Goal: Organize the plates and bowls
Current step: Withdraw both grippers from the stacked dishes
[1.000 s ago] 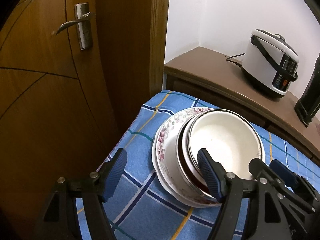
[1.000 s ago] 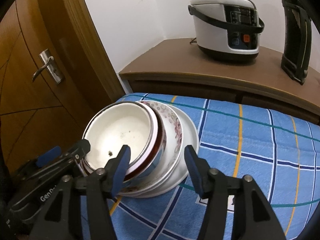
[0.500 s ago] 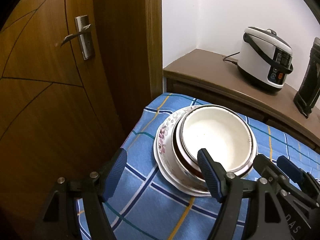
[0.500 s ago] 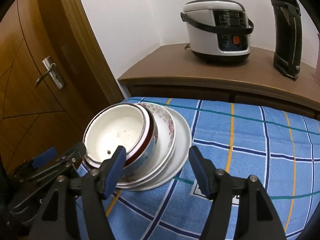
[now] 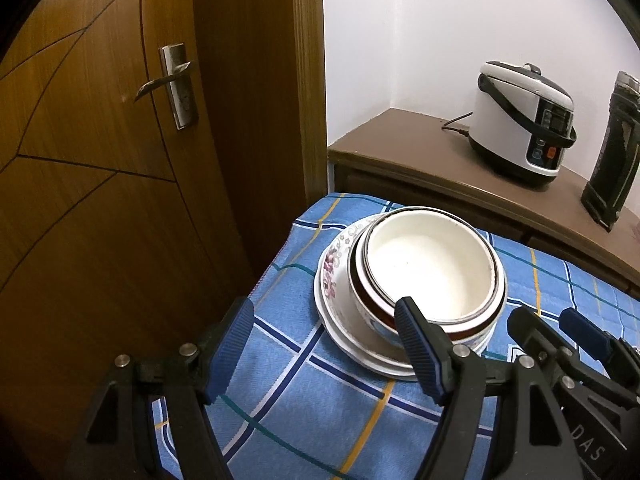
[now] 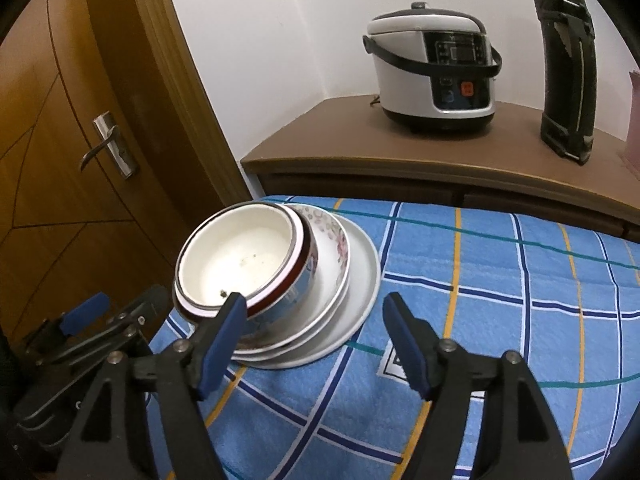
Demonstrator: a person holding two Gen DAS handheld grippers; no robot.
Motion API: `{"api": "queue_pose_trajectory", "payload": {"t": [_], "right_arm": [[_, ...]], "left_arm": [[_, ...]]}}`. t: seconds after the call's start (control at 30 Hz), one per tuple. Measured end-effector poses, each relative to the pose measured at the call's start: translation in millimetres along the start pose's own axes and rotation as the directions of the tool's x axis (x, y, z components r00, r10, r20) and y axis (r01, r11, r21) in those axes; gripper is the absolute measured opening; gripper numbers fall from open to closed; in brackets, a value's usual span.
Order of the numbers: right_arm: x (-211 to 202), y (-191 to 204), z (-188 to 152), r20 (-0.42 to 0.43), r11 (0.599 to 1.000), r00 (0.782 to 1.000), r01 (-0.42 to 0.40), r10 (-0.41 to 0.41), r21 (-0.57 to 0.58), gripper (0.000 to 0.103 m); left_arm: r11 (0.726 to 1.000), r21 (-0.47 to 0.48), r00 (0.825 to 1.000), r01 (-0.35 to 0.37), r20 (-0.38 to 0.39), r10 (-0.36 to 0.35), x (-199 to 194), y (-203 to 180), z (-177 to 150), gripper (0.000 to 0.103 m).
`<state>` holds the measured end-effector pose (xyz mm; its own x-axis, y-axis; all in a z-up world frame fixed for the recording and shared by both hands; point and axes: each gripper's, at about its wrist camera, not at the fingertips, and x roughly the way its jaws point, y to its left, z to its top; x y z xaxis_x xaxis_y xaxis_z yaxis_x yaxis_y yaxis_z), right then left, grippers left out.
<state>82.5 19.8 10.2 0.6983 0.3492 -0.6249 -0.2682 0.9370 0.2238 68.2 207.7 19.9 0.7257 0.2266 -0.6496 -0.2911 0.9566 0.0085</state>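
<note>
Stack of white bowls nested on a white round plate (image 6: 362, 276) is seen near the door-side edge of the blue checked tablecloth (image 6: 500, 320); open cloth lies right of it. Left gripper (image 5: 324, 344) is held released, empty; right gripper (image 6: 314, 338) is opening, nothing between its jaws. "DAS" is read on the right gripper's body.

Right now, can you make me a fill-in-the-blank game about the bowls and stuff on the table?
1. The white bowl sits at the ____ of the stack.
2. The tablecloth is mostly ____ with checked lines.
3. The rice cooker stands on the brown ____.
4. Neither the left gripper nor the right gripper is holding ____.

Missing words: top; blue; cabinet; anything
</note>
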Motion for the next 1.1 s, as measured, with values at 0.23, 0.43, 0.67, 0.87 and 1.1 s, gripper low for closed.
{"api": "queue_pose_trajectory", "payload": {"t": [0.23, 0.43, 0.67, 0.87, 1.1], "right_arm": [[-6, 0, -5, 0.010, 1.000, 1.000, 0.010, -0.010, -0.009, 0.074], [-14, -1, -11, 0.028, 1.000, 1.000, 0.013, -0.013, -0.009, 0.076], [-21, -1, -17, 0.032, 1.000, 0.999, 0.004, -0.003, -0.006, 0.076], [-36, 3, -22, 0.051, 1.000, 0.999, -0.003, 0.004, -0.008, 0.076], [-56, 7, -30, 0.089, 1.000, 0.996, 0.003, -0.002, -0.010, 0.079]], "left_arm": [[0.997, -0.039, 0.998, 0.065, -0.021, -0.066, 1, 6, -7, 0.075], [0.998, -0.019, 0.998, 0.060, 0.000, -0.060, -6, 4, -11, 0.075], [0.999, -0.001, 0.999, 0.048, 0.013, -0.048, -16, 4, -15, 0.075], [0.999, 0.018, 0.999, 0.035, 0.038, -0.036, -32, 3, -19, 0.075], [0.999, 0.005, 0.997, 0.044, 0.068, -0.044, -53, 8, -25, 0.075]]}}
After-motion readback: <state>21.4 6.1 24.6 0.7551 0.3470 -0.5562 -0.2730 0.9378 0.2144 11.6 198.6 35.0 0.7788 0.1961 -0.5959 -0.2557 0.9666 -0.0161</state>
